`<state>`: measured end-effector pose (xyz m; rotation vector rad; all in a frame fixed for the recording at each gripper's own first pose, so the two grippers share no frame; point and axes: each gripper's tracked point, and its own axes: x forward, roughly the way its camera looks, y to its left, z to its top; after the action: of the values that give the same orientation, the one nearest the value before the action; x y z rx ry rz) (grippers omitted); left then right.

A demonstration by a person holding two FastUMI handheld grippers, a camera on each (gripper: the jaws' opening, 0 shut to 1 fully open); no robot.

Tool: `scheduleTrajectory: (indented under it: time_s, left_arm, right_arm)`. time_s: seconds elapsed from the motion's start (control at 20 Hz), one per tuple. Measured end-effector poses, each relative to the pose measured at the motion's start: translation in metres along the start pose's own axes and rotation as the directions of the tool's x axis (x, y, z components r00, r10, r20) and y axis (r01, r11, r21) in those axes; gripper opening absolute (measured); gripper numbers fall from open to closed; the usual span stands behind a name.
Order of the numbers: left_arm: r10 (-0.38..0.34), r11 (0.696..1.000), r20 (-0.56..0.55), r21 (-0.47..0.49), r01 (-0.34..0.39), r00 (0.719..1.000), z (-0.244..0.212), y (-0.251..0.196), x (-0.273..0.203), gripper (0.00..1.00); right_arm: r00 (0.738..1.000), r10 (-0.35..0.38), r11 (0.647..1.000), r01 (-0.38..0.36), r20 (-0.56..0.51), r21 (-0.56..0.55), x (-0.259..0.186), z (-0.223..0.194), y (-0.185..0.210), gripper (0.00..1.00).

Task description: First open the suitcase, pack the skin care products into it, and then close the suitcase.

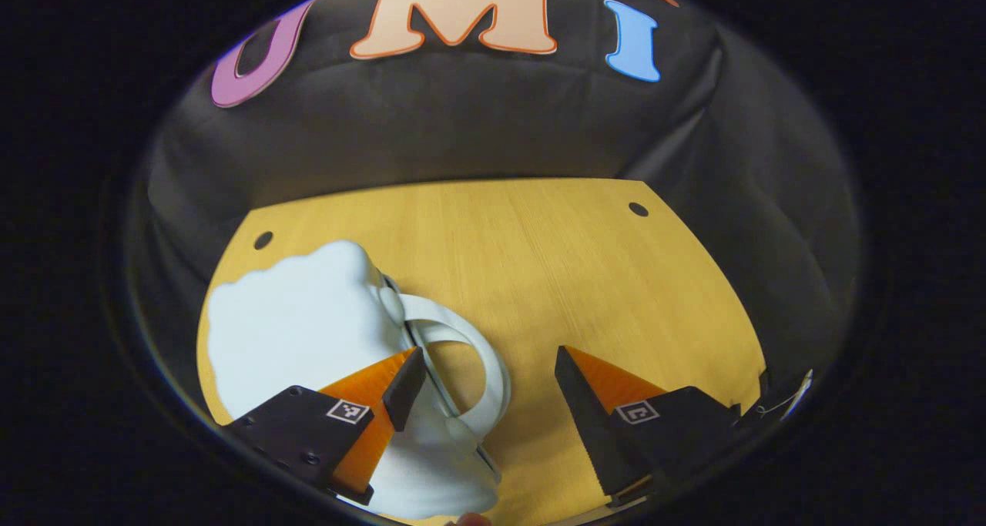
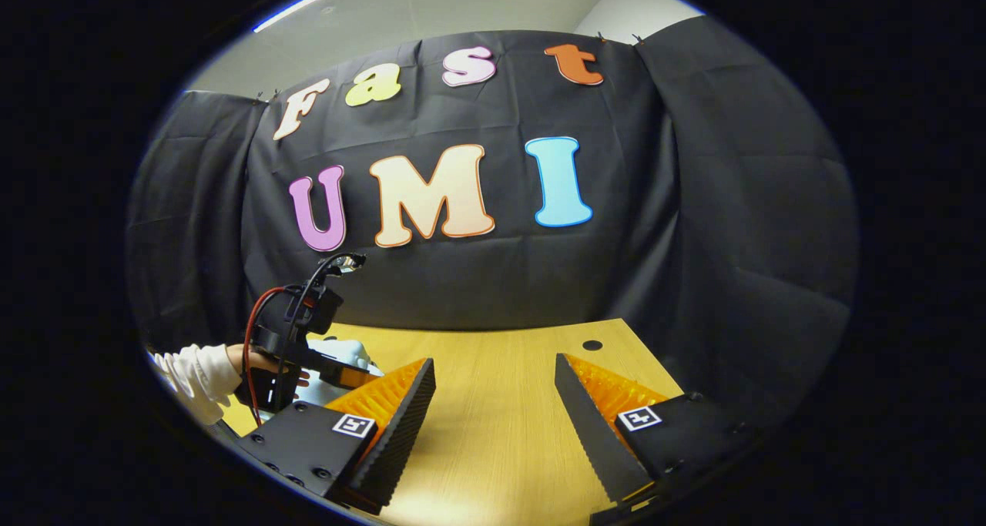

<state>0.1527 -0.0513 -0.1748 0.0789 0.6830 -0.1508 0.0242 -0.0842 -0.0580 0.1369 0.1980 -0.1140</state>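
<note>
Pale, near-white plastic takes up the lower left of the left gripper view: the suitcase [image 1: 308, 333], a small rounded case with a scalloped outline, lying on the wooden table [image 1: 585, 279]. The left gripper [image 1: 489, 383] hangs just over it with its fingers spread wide; one finger [image 1: 400, 387] crosses in front of the case's looped handle [image 1: 485, 356], the other stands over bare wood, so nothing is clamped. Whether that finger touches the handle cannot be told. Two round holes [image 1: 638, 209] sit near the table's far edge, and the black cloth wall [image 1: 462, 125] rises behind.

In the right gripper view, the right gripper [image 2: 493, 403] is held above the table with its fingers wide apart and nothing between them. Farther off to its left, a hand [image 2: 262, 364] in a white sleeve [image 2: 196, 376] holds the other gripper over the suitcase.
</note>
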Motion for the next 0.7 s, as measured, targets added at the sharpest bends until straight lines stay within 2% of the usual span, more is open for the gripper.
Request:
scheduleTrajectory:
  time_s: [0.1, 0.2, 0.25, 0.3, 0.45, 0.5, 0.7]
  left_arm:
    - [0.031, 0.999, 0.079, 0.025, -0.033, 0.996, 0.012, 0.0, -0.022, 0.96]
    - [0.009, 1.0, 0.149, 0.017, -0.012, 0.989, 0.016, -0.004, -0.051, 0.95]
    - [-0.002, 1.0, 0.193, -0.002, 0.003, 0.981, 0.02, -0.005, -0.065, 0.95]
    - [-0.013, 0.999, 0.232, -0.028, 0.02, 0.973, 0.023, -0.008, -0.076, 0.95]
    - [-0.004, 0.992, 0.344, -0.114, 0.046, 0.939, 0.032, -0.009, -0.11, 0.95]
    - [0.014, 0.991, 0.371, -0.129, 0.036, 0.928, 0.032, -0.006, -0.121, 0.95]
    - [0.067, 0.996, 0.418, -0.078, -0.038, 0.906, 0.03, 0.003, -0.147, 0.95]
  right_arm:
    - [1.0, 0.011, 1.0, -0.011, 0.03, 0.006, -0.001, 0.009, 0.003, 0.98]
    - [0.999, 0.024, 1.0, -0.025, 0.044, 0.015, -0.003, 0.013, 0.006, 0.98]
    - [0.998, 0.025, 1.0, -0.026, 0.053, 0.014, -0.004, 0.015, 0.008, 0.95]
    - [0.998, 0.026, 1.0, -0.027, 0.063, 0.011, -0.006, 0.018, 0.008, 0.98]
    - [0.997, 0.031, 0.999, -0.033, 0.077, 0.02, -0.014, 0.02, 0.012, 0.95]
    - [0.996, 0.031, 0.999, -0.033, 0.079, 0.025, -0.016, 0.02, 0.013, 0.98]
    - [0.995, 0.037, 0.999, -0.04, 0.089, 0.031, -0.022, 0.021, 0.022, 0.98]
